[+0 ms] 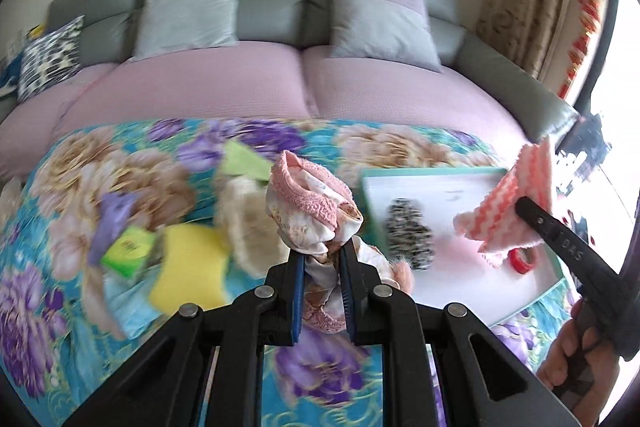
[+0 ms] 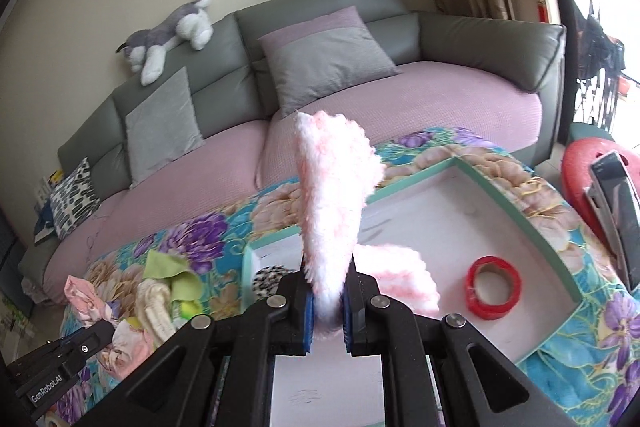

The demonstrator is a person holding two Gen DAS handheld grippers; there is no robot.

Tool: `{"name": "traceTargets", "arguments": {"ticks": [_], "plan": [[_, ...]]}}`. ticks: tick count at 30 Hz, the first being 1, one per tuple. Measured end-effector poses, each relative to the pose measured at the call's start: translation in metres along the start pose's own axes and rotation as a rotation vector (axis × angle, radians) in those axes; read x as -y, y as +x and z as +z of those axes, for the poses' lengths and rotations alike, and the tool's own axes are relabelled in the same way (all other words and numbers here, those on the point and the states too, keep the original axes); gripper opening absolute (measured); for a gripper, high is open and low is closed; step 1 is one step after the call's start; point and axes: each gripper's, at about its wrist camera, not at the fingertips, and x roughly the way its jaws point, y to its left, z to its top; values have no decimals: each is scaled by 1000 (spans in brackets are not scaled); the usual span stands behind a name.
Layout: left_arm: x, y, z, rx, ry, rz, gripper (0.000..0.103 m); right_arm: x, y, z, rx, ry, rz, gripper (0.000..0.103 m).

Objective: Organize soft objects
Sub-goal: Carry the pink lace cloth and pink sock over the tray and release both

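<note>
The left gripper [image 1: 322, 263] has its blue-padded jaws pinched on a bunched cotton cloth [image 1: 316, 211], white with a brownish print and a pink terry trim, which stands up crumpled above the fingertips. The right gripper [image 2: 327, 303] is clamped on a fluffy pink-and-white cloth [image 2: 334, 187], shaggy like chenille, rising in a soft cone over the tray [image 2: 516, 199].

That tray is shallow, white inside with a mint-green rim, and sits at the right end of the floral-covered table [image 1: 132, 155]. Inside it lie a glossy red tape roll [image 2: 494, 287] and a fuzzy black-and-white speckled piece [image 1: 408, 235]. Left of the tray, a loose pile holds a yellow sponge [image 1: 188, 267], a green cloth [image 1: 244, 159] and a cream knitted item [image 2: 158, 307].
</note>
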Motion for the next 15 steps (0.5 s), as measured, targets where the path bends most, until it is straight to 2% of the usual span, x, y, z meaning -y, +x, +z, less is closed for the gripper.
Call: {"name": "traceTargets", "arguments": {"ticks": [10,15], "plan": [[74,45,23,-18,115,-113,18,30,-1,7,37,31,-137,11],[97,75,28,-28,149,-120,18,40,3,9,30,37,-179,12]]}}
